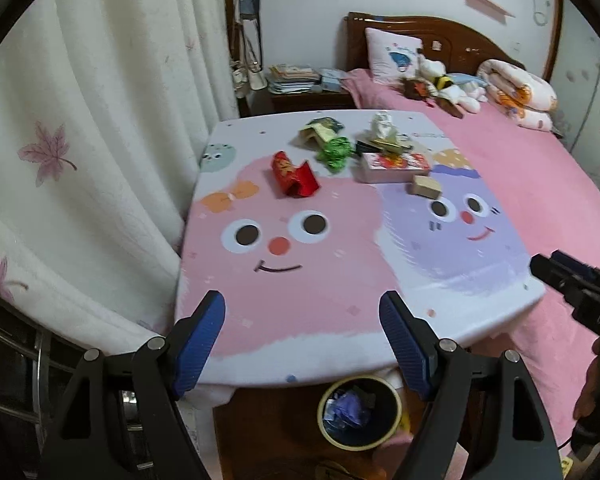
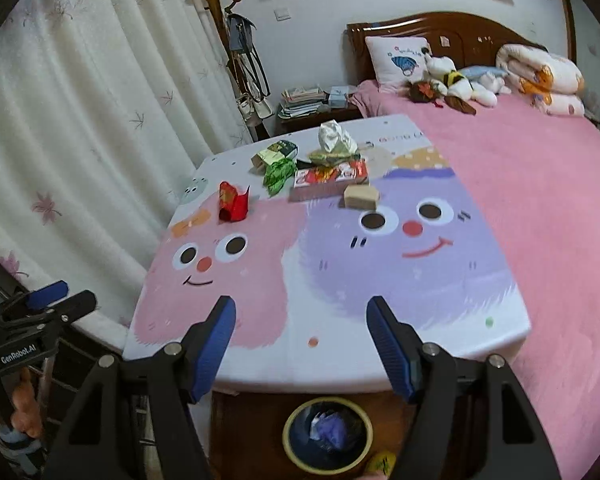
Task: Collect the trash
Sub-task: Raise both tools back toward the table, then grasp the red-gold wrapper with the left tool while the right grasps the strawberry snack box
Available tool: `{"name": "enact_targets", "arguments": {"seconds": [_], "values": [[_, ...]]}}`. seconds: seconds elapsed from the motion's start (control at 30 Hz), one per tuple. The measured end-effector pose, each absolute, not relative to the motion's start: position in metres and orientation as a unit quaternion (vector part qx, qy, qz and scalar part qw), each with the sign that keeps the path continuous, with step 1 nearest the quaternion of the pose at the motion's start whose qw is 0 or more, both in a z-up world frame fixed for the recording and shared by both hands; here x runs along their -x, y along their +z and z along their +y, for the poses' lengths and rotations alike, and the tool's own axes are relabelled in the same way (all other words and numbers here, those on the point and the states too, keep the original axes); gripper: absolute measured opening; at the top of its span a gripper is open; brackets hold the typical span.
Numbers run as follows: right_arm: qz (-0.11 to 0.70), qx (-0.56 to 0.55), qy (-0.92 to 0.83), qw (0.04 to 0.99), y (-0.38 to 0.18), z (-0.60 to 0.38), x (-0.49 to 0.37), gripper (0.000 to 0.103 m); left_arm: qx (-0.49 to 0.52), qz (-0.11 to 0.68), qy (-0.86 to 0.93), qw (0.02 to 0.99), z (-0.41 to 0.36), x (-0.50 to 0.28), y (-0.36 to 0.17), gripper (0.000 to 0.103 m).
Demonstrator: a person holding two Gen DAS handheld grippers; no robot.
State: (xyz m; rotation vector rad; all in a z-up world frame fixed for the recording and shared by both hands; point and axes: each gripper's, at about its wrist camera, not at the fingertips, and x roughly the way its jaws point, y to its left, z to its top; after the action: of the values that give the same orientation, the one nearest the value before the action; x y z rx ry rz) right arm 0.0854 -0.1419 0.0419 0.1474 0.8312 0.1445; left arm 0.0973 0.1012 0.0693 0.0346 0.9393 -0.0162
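Left gripper (image 1: 302, 340) low in the frame of its own view, blue pads wide apart with nothing between them, only the printed tabletop showing through the gap; right gripper (image 2: 301, 346) likewise low in its own view, jaws spread and empty; also seen at the right edge of the left view as a dark body with a hand below it.

Table (image 1: 340, 280) with cartoon-face cover filling the middle of both views; trash clustered at its far end, upper centre of the frame: red wrapper (image 1: 295, 177) crumpled and standing alone toward the left of the cluster; green wrapper (image 1: 336, 153) just right of it; greenish carton (image 1: 320, 130) behind that, touching or nearly so; flat red-and-white box (image 1: 392, 166) to the right, with crumpled white paper (image 1: 382, 124) and more scraps piled at its far side; small tan box (image 1: 426, 187) just in front of the flat box's right corner.

Waste bin (image 1: 360, 410) at bottom centre, on the floor just below the table's near edge, yellowish rim, purple and blue scraps inside.

Pink bed (image 1: 520, 168) along the right of the frame; pale curtain (image 1: 80, 120) at the left.
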Motion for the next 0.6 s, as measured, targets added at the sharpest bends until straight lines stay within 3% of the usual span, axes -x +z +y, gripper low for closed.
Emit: {"name": "enact_targets", "arguments": {"seconds": [0.6], "values": [[0.466,0.052,0.184,0.864,-0.016,-0.169,-0.359,0.068,0.051,0.524,0.081,0.847,0.108,-0.293,0.003,0.078]]}}
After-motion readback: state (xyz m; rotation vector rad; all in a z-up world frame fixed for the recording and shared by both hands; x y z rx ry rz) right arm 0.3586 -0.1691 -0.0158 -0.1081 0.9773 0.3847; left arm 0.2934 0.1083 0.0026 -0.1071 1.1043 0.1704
